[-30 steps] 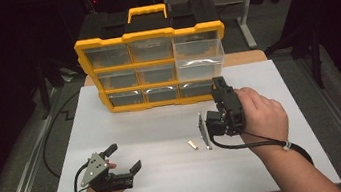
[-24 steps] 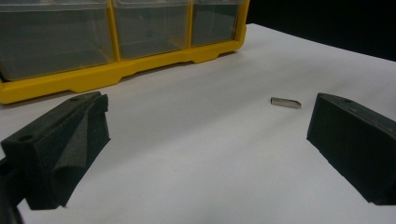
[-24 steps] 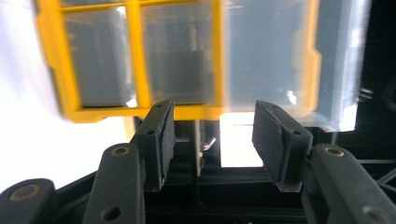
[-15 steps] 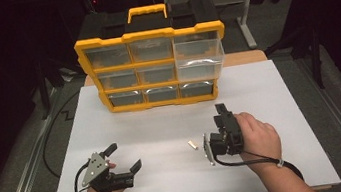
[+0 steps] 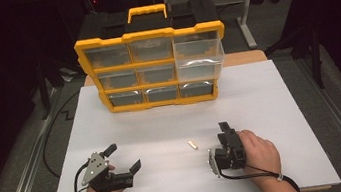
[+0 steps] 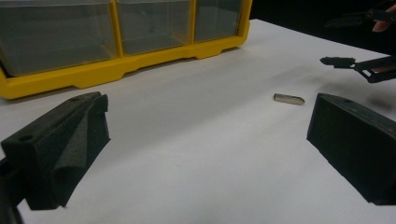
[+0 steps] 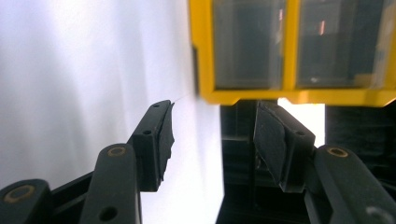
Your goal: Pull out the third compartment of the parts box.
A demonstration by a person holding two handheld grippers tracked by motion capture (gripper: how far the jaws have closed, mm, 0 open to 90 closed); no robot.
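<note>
A small metal piece (image 5: 193, 145) (image 6: 288, 98) lies on the white sheet (image 5: 260, 103) in front of the yellow drawer organizer (image 5: 157, 85) (image 6: 116, 70) (image 7: 289, 95). My right gripper (image 5: 224, 131) (image 7: 212, 140), turned on its side, sits low over the sheet just right of the piece. Its jaws have just been opening and stand apart with nothing between them. My left gripper (image 5: 123, 156) (image 6: 205, 135) rests at the front left, wide open and empty, its pads (image 6: 60, 144) well apart. In the left gripper view the right gripper's jaws appear beyond the piece.
One clear drawer (image 5: 199, 59) at the organizer's right stands pulled out. The organizer occupies the back of the sheet. Cables trail from both grippers near the front edge. Dark floor and metal rails surround the table.
My right hand has come down and toward the front, from just before the organizer to the sheet beside the metal piece. The left gripper has stayed put.
</note>
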